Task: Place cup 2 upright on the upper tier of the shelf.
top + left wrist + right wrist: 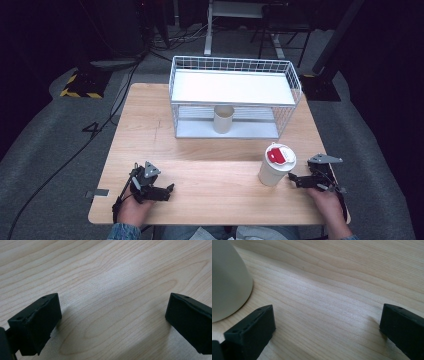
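**Right gripper beside lidded cup, nothing gripped**

Tall white paper cup with a white lid and red tab point(276, 164) stands upright on the pale wooden table point(210, 150), near right, in front of the white wire shelf rack point(235, 95). A second cup, plain beige and lidless point(223, 119), stands on the rack's lower level, far centre.

Right gripper point(295, 180) rests low at the near right, just beside the lidded cup, jaws spread wide with nothing between them. In the right gripper view the cup wall point(227, 282) sits off to the left of the gap, not inside it. Left gripper point(169, 190) lies near left, well apart from both cups, jaws likewise spread over bare wood.

Judged step: approach for a grasp on the lidded cup. To do it well, swing the right gripper until the cup is centred between the jaws, keep them level, meet the wall below the lid, and close gently; paper walls crush, and an off-centre push could tip the cup.

No readable writing or brand; the red mark on the lid is too small to make out.
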`<state>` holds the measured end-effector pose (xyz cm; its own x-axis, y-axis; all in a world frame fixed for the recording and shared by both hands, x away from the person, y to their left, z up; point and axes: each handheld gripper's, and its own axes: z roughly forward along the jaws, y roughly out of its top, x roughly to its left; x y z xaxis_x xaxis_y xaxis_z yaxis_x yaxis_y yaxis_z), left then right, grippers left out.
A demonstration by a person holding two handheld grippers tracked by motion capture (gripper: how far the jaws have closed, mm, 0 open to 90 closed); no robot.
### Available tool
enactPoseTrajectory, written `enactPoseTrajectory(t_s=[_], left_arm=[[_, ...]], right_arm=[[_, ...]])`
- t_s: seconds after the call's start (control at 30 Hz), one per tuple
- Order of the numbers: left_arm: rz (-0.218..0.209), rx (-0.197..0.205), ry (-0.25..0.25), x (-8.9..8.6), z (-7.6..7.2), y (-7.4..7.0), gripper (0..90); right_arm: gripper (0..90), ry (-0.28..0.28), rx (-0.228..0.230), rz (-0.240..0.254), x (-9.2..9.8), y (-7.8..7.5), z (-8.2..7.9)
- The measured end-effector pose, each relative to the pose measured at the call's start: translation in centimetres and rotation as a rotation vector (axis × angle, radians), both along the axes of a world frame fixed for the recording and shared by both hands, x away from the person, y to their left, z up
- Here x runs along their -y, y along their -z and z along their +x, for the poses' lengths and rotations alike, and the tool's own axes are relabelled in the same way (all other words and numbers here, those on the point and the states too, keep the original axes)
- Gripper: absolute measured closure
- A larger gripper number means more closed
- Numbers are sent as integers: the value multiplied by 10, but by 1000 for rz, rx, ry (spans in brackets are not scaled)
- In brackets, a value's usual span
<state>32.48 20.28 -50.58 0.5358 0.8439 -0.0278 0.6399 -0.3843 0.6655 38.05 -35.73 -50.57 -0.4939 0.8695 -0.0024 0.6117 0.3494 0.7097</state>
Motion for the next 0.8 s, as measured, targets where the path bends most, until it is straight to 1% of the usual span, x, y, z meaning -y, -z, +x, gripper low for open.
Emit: enactPoseTrajectory(t_s=[0.03,0.07,0.1,0.17,0.2,0.37,0.43,0.6,0.67,0.77,0.8], left_arm=[[2,0,0,-1,1,0,9],[-5,-2,-8,-1,1,0,9],[-3,0,-20,-2,3,0,9],[0,1,-29,-2,4,0,9],[-7,-3,-39,-2,4,0,9],[2,0,-34,-5,10,0,2],[-5,-4,-37,-5,12,0,1],[-3,-1,-33,-6,14,0,2],[-4,-2,-29,-6,14,0,1],[-6,-5,-24,-7,15,0,2],[-6,-5,-24,-7,16,0,2]], right_arm=[[0,2,0,0,-1,0,1],[0,2,0,0,-1,0,1],[0,2,0,0,-1,0,1],[0,3,0,2,-1,0,1],[1,4,-1,2,0,0,0],[2,-13,2,3,1,0,-1],[4,-15,2,3,1,0,-1],[16,-33,5,6,1,0,-1],[17,-31,5,-2,1,-1,-2],[17,-34,18,-5,1,-4,-3],[17,-32,23,4,1,-6,-4]])
